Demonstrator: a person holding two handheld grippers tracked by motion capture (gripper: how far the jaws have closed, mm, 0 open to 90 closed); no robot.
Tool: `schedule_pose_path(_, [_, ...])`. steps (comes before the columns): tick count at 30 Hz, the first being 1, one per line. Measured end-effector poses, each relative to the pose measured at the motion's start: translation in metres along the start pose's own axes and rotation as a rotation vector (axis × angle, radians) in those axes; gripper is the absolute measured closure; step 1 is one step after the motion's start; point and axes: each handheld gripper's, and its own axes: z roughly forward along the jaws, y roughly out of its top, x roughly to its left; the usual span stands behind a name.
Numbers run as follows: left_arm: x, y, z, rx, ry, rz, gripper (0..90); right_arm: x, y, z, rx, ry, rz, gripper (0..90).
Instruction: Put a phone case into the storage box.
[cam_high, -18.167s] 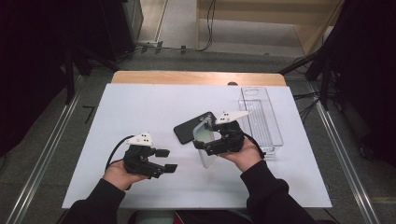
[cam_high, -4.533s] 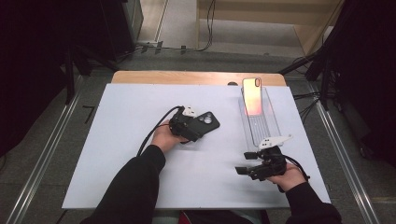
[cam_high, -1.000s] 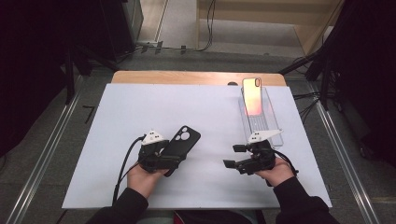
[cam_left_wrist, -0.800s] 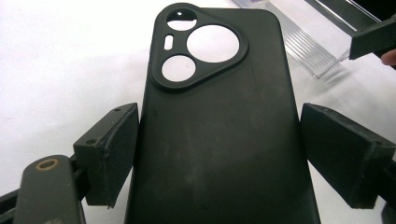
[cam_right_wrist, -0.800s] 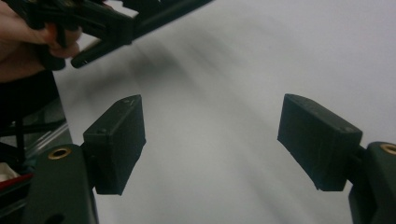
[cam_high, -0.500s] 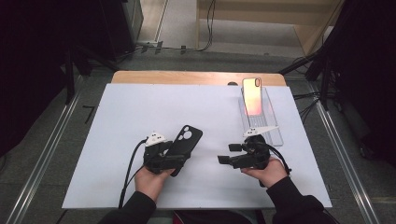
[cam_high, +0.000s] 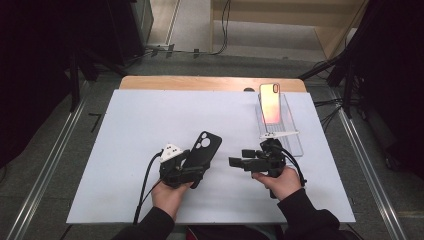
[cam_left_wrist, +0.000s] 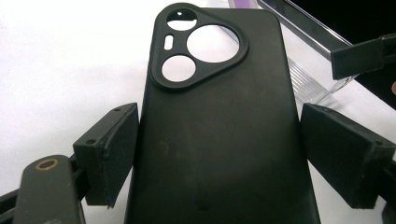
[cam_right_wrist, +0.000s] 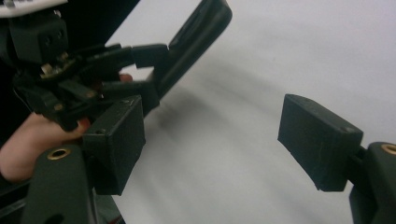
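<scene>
Starting at the left: the left gripper sits near the front edge of the white table, pinching a black phone case across its width. In the high view the case slants up and away from the hand, camera cutouts at the far end. The left gripper view brings what the overhead cannot: both black pads pressed against the case's long edges, the back of the case facing the camera, three round openings in a rounded triangular bump near its top, and a ribbed clear corner of the tray just beyond it.

Moving right: the right gripper hangs just off the table, pointing left toward the case, jaws spread with nothing between them. The right gripper view confirms bare white table between its pads and catches the left gripper side-on with the case seen edge-on, tilted upward.

Far right: a clear tray with a phone propped upright at its far end, screen glowing orange-pink.

Against half a second ago, both hands sit much where they were; the right gripper has edged slightly nearer the case, and the phone has not moved.
</scene>
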Motion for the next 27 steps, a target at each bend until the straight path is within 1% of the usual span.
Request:
schedule_pose_path(4, [-0.003,0.000,0.001,-0.035,-0.001,-0.001,14.8,0.005,0.005,0.003,-0.013,-0.006,0.008,21.2])
schedule_pose_path(6, [-0.004,-0.001,0.002,-0.057,-0.025,-0.002,14.8,0.007,0.008,0.003,-0.025,-0.005,0.023,21.2])
schedule_pose_path(8, [-0.005,-0.003,0.003,-0.074,-0.020,0.003,14.8,0.008,0.011,0.003,-0.040,-0.003,0.023,21.2])
schedule_pose_path(10, [-0.006,-0.004,0.005,-0.077,-0.019,0.008,14.8,0.010,0.014,0.004,-0.050,-0.008,0.022,21.2])
schedule_pose_path(12, [-0.007,-0.005,0.006,-0.083,-0.013,0.012,14.8,0.010,0.016,0.005,-0.050,-0.018,0.015,21.2])
schedule_pose_path(14, [-0.008,-0.005,0.007,-0.088,-0.019,0.001,14.8,0.010,0.018,0.006,-0.052,-0.023,0.017,21.6])
schedule_pose_path(17, [-0.009,-0.006,0.009,-0.086,-0.047,-0.041,14.8,0.009,0.021,0.007,-0.056,-0.031,0.027,21.7])
schedule_pose_path(18, [-0.010,-0.006,0.009,-0.083,-0.050,-0.050,14.8,0.008,0.022,0.008,-0.057,-0.033,0.031,21.7])
schedule_pose_path(22, [-0.014,-0.006,0.010,-0.088,-0.055,-0.038,14.8,0.007,0.025,0.008,-0.074,-0.041,0.037,22.1])
schedule_pose_path(25, [-0.016,-0.007,0.012,-0.095,-0.044,-0.022,14.8,0.006,0.027,0.008,-0.089,-0.041,0.048,22.5])
schedule_pose_path(26, [-0.017,-0.007,0.012,-0.093,-0.043,-0.023,14.8,0.006,0.028,0.008,-0.093,-0.042,0.052,22.9])
schedule_pose_path(27, [-0.017,-0.008,0.012,-0.093,-0.032,-0.015,14.8,0.006,0.029,0.008,-0.096,-0.039,0.054,23.0])
